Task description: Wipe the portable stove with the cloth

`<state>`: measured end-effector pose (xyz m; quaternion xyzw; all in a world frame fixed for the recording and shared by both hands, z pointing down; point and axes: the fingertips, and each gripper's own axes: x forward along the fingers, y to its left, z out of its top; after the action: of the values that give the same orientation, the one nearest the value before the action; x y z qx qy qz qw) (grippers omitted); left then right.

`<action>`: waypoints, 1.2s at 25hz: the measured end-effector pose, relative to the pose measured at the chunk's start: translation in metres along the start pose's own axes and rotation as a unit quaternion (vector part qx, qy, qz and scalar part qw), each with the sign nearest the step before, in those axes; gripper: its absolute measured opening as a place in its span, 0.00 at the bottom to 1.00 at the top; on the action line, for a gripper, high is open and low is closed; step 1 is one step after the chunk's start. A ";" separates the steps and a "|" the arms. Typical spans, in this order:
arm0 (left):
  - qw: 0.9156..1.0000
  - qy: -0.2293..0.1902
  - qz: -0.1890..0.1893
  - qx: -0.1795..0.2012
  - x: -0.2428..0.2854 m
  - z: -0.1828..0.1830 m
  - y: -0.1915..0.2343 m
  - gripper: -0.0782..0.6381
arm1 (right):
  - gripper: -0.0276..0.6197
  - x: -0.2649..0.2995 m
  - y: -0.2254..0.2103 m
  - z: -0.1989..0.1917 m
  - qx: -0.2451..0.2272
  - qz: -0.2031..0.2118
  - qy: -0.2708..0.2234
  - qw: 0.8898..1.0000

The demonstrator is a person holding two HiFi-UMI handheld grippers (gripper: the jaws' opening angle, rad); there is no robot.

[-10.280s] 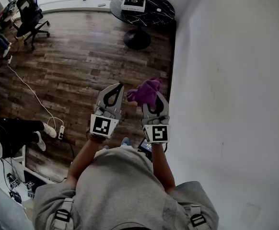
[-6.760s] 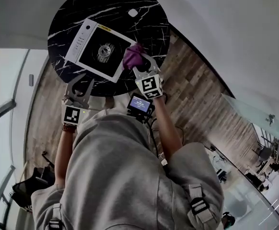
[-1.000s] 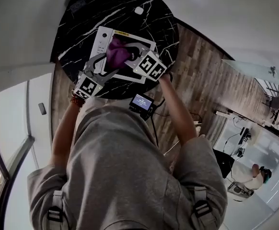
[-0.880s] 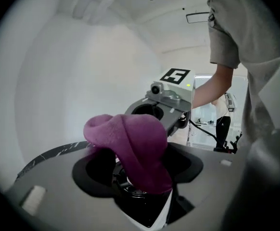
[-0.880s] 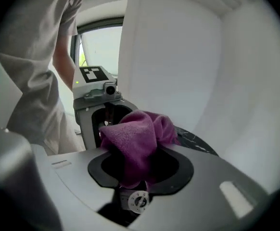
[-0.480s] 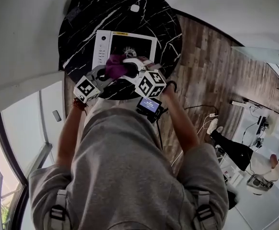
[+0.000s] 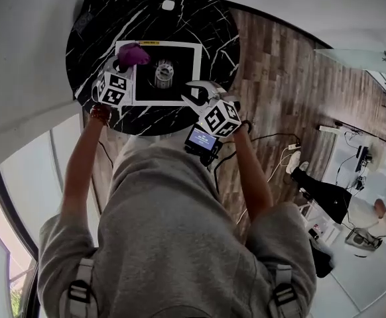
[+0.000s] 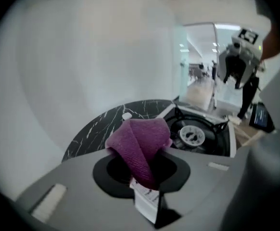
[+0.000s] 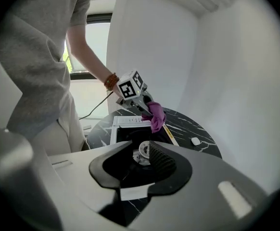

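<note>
Closing on cloth (image 7: 134, 53), left claw (image 7: 127, 62) above stove (image 7: 183, 85)

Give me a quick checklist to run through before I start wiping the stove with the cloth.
1. The cloth is gripped: ok. The left gripper's jaws have just been closing and now pinch it.
2. The right gripper is free: ok. Its jaws have just been closing, stand slightly apart, and have nothing between them.
3. The stove sits flat on the table: ok.
4. The burner is off: ok, no flame seen.
5. The cloth touches the stove: cannot tell. It hangs at one stove corner.
6. The small white thing is clear of the stove: ok.
</note>
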<state>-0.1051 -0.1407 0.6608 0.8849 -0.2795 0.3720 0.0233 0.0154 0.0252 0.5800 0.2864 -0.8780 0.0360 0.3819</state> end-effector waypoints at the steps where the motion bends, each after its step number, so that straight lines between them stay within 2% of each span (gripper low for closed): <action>1: 0.999 0.019 -0.006 0.045 0.011 0.003 -0.003 0.19 | 0.23 -0.004 0.001 -0.005 0.004 -0.002 0.005 1.000; 3: 0.993 0.044 -0.024 0.111 0.030 0.006 -0.013 0.19 | 0.22 -0.008 0.003 -0.017 0.017 -0.006 0.014 1.000; 4: 0.990 0.053 -0.032 0.127 0.037 0.007 -0.016 0.19 | 0.22 -0.010 0.002 -0.023 0.025 -0.010 0.018 0.999; 6: 0.989 0.064 -0.043 0.127 0.044 0.008 -0.019 0.18 | 0.21 -0.012 -0.003 -0.031 0.041 -0.020 0.019 0.999; 9: 0.991 0.064 -0.064 0.097 0.042 0.000 -0.023 0.18 | 0.21 -0.012 -0.008 -0.038 0.062 -0.029 0.013 0.998; 11: 0.989 0.070 -0.085 0.095 0.036 -0.008 -0.032 0.17 | 0.21 -0.010 -0.009 -0.040 0.067 -0.031 0.012 0.997; 16: 0.977 0.106 -0.145 0.115 0.014 -0.034 -0.070 0.17 | 0.19 -0.002 -0.009 -0.034 0.070 -0.031 0.005 0.997; 21: 0.958 0.130 -0.213 0.142 -0.020 -0.056 -0.117 0.17 | 0.18 0.005 -0.006 -0.029 0.070 -0.027 -0.002 0.997; 24: 0.961 0.122 -0.207 0.139 -0.030 -0.059 -0.116 0.18 | 0.18 0.006 -0.001 -0.026 0.069 -0.024 -0.002 0.997; 28: 0.978 0.086 -0.140 0.129 -0.020 -0.037 -0.078 0.18 | 0.18 0.002 -0.002 -0.024 0.067 -0.031 -0.004 0.997; 30: 0.979 0.092 -0.131 0.129 -0.005 -0.028 -0.064 0.18 | 0.18 0.000 -0.002 -0.025 0.067 -0.034 -0.003 0.997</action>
<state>-0.0930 -0.0771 0.6884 0.8714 -0.1078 0.4782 -0.0175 0.0324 0.0302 0.5976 0.3415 -0.8643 0.0811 0.3604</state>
